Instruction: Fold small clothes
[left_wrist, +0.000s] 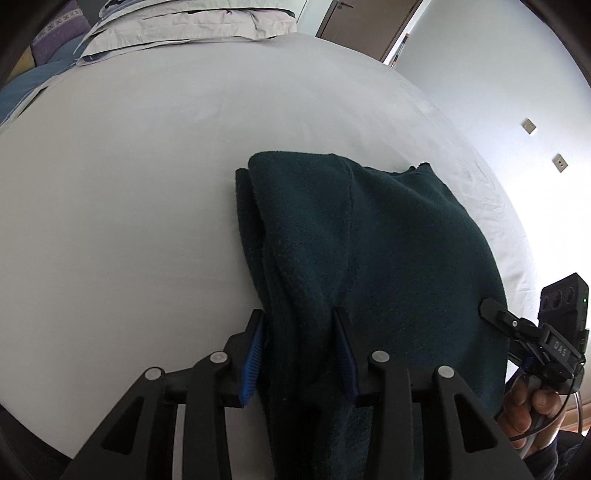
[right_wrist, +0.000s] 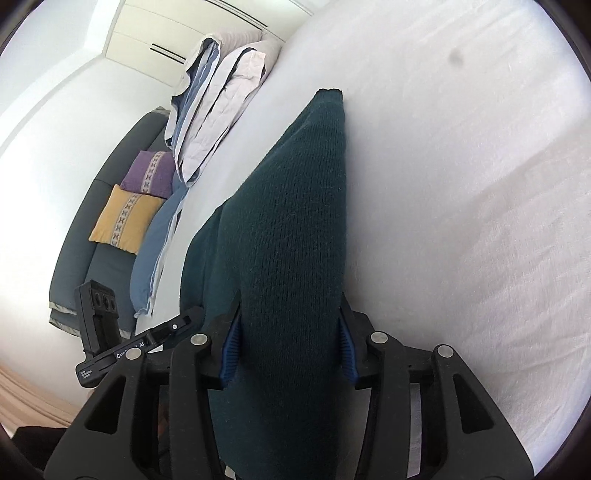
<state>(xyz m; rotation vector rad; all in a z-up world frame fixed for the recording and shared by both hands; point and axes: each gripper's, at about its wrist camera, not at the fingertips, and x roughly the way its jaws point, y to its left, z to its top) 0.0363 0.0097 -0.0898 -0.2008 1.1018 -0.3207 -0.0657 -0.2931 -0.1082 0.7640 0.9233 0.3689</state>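
Note:
A dark teal knitted garment (left_wrist: 369, 240) lies folded lengthwise on the white bed sheet (left_wrist: 129, 203). My left gripper (left_wrist: 299, 325) sits over its near left end. A thick fold runs between the blue pads (left_wrist: 253, 354), which stand apart and do not squeeze it. In the right wrist view the same garment (right_wrist: 295, 221) stretches away from my right gripper (right_wrist: 291, 306) to a far corner. There the cloth fills the whole gap, and the blue pads (right_wrist: 231, 350) press it on both sides. A finger (left_wrist: 491, 308) of the right gripper touches the garment's right edge.
Stacked pillows and a folded duvet (right_wrist: 221, 92) lie at the head of the bed. Beside the bed stands a dark sofa (right_wrist: 74, 258) with a purple cushion (right_wrist: 149, 173) and a yellow one (right_wrist: 123, 218). A door (left_wrist: 362, 18) and a wall with sockets (left_wrist: 530, 126) are behind.

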